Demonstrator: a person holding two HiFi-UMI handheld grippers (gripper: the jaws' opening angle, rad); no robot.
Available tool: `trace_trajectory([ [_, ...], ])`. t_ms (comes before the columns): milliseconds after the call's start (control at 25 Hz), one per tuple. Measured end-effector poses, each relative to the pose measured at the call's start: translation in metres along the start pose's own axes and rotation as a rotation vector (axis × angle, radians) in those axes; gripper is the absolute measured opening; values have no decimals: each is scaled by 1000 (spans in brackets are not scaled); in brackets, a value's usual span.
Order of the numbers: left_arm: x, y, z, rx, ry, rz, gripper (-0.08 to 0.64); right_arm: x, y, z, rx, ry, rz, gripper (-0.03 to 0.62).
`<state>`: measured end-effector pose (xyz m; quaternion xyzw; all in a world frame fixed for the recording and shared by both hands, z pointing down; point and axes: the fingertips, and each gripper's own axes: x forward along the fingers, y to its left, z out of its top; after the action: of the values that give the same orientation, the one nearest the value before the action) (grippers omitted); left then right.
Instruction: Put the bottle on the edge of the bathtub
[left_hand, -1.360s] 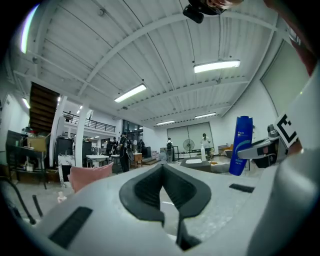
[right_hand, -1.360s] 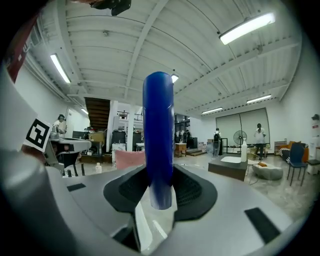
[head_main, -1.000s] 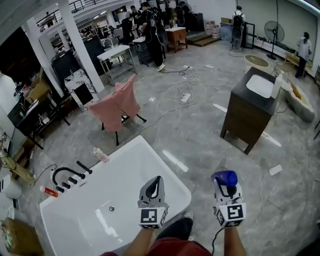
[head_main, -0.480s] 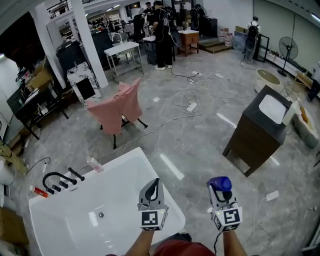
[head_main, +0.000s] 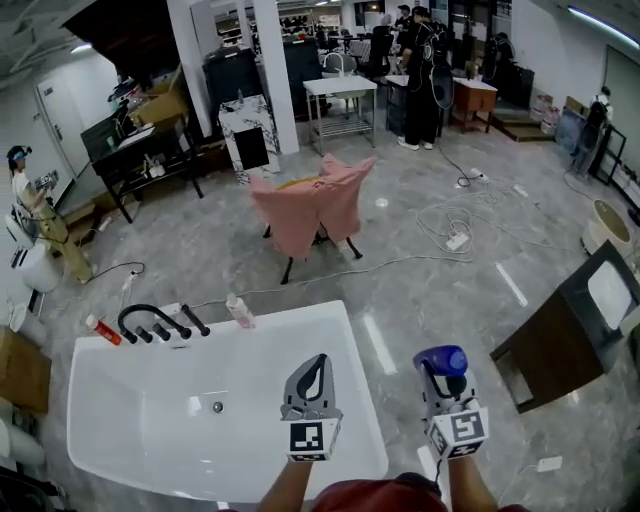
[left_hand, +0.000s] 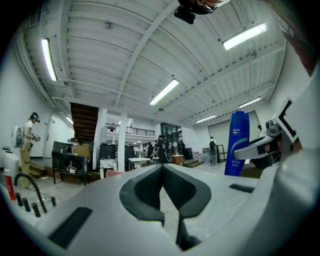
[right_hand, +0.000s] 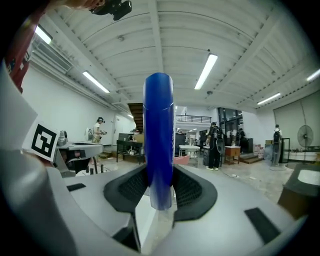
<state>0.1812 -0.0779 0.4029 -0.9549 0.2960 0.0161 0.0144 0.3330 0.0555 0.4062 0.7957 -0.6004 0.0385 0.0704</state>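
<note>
A blue bottle (head_main: 443, 360) stands upright in my right gripper (head_main: 447, 382), whose jaws are shut on its lower part. In the right gripper view the bottle (right_hand: 158, 135) rises between the dark pads (right_hand: 189, 190). It hangs over the floor, just right of the white bathtub (head_main: 300, 314) and its right rim. My left gripper (head_main: 318, 362) is held above the tub's right end with its jaws together and nothing between them. The left gripper view shows the bottle (left_hand: 236, 142) off to the right.
A black faucet (head_main: 150, 322), a small pink bottle (head_main: 238, 311) and a red tube (head_main: 103, 330) sit on the tub's far edge. A chair draped in pink cloth (head_main: 315, 205) stands beyond. A dark vanity cabinet (head_main: 570, 345) is to the right, with cables (head_main: 450, 225) on the floor.
The view has swung left, so the tub now lies square in front and the cabinet has slid to the right edge. Both grippers keep their pose, and the bottle stays held.
</note>
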Motion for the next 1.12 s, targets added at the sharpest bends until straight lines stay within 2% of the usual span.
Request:
trace_trajectory([
  [160,-11,46,-12,8,9,101,5,42,30,2,-23,-3,96,147],
  [360,-17,83,-31,19,56,194,5,88,47,-1,-36,8,196,147],
  [560,-22,115,-38,33,80,348,5,147,57,-5,-48,20,324,147],
  [840,12,155,-77,-1,96,497,5,255,69,-45,-54,57,467,147],
  [1120,39,189,-138,-83,141,629,5,338,104,-108,-67,173,624,147],
])
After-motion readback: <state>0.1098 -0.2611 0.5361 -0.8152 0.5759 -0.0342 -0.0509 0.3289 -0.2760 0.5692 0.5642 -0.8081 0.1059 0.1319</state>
